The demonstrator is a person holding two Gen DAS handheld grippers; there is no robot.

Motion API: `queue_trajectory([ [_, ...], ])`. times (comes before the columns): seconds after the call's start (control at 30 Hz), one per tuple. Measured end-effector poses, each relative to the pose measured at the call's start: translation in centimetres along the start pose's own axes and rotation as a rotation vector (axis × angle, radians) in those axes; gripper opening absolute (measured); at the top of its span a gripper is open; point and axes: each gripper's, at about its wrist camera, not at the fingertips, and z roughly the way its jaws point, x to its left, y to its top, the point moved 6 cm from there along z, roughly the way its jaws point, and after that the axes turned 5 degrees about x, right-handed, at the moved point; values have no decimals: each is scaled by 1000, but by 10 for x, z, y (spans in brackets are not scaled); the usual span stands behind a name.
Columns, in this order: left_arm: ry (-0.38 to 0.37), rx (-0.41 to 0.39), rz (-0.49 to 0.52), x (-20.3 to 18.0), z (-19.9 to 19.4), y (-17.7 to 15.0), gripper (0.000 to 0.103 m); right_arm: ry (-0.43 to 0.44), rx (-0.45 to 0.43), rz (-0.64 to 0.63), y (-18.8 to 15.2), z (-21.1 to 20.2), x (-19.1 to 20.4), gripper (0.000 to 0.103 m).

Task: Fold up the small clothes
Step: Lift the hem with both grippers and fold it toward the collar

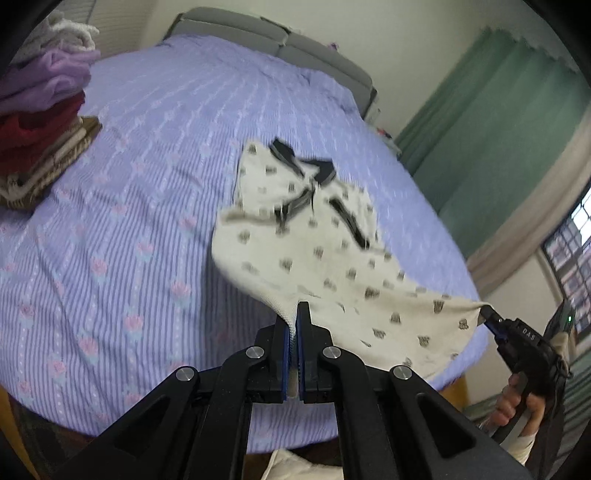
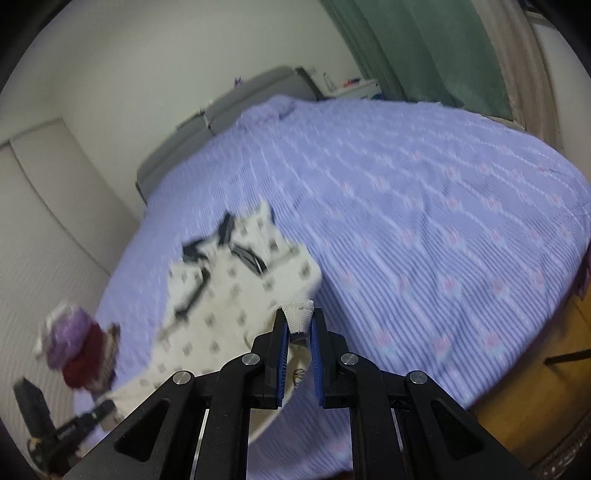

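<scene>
Writing: white letters "DAS" on the black body of the right gripper point(image 1: 487, 313), read in the left wrist view.

Small cream knit top point(image 1: 325, 258), dotted with small dark motifs, black collar and black-trimmed placket. Hem ribbed. It hangs lifted over the bed point(image 1: 129, 221), hem edge stretched between both tools, collar end trailing toward the sheet.

Left gripper point(image 1: 297, 310): blue pads clamped tight on the hem edge.
Right gripper: jaws pinched on a bunched hem corner; a hand point(image 1: 522, 400) grips its handle.

Bed sheet lilac, fine stripes with pink flower print. Grey padded headboard point(image 1: 258, 33).

Stack of folded clothes point(image 1: 44, 110) at bed's far left: lilac, dark red, tan knits. Green curtain point(image 1: 480, 122) at right.
</scene>
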Motion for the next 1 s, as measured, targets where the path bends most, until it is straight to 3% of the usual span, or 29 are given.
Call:
queue_trajectory([
  [0.13,20,-54,-56,3,4,43,5,20,-92,57,38,-1,18,13],
  [0.2,68,-66,-93,7,16,67,5,7,-131,82,57,3,26,13],
  [0.37,75,-64,-155,18,43,125,5,-10,-163,110,102,37,45,13],
  [0.63,127,8,-223,43,108,192,5,-72,-80,87,156,123,64,12],
  [1.0,207,141,-286,85,195,244,6,-136,65,54,186,233,73,12],
])
